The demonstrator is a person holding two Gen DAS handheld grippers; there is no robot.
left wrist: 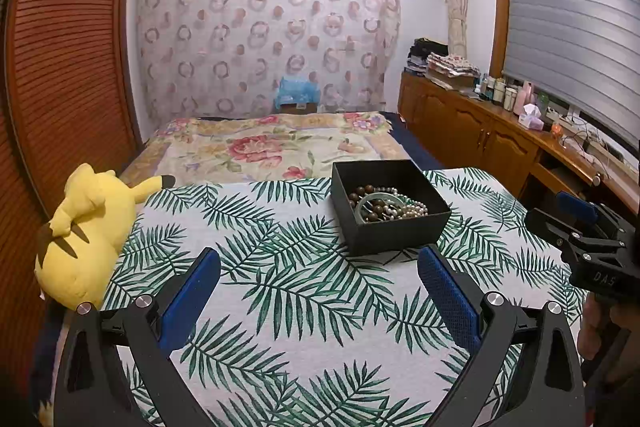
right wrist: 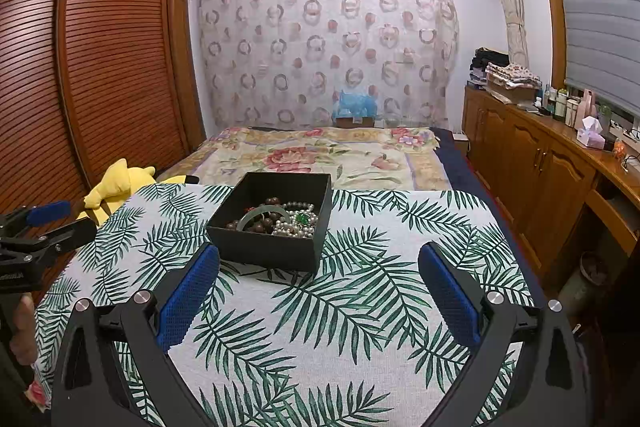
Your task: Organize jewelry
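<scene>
Both the left claw [left wrist: 319,265] and right claw [right wrist: 319,261] hang spread wide, empty. The tangled pearl and wooden bead strands [right wrist: 280,221] in the square black box [right wrist: 256,251] look light, limp and slippery; pinching one strand seems best.

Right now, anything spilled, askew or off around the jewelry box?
Nothing spilled. The black box sits flat on the leaf-print cloth, turned at an angle to its edges. Inside, the brown beads, pearl strands and pale bangle lie in one tangled heap. Left gripper and right gripper are open, empty.
</scene>
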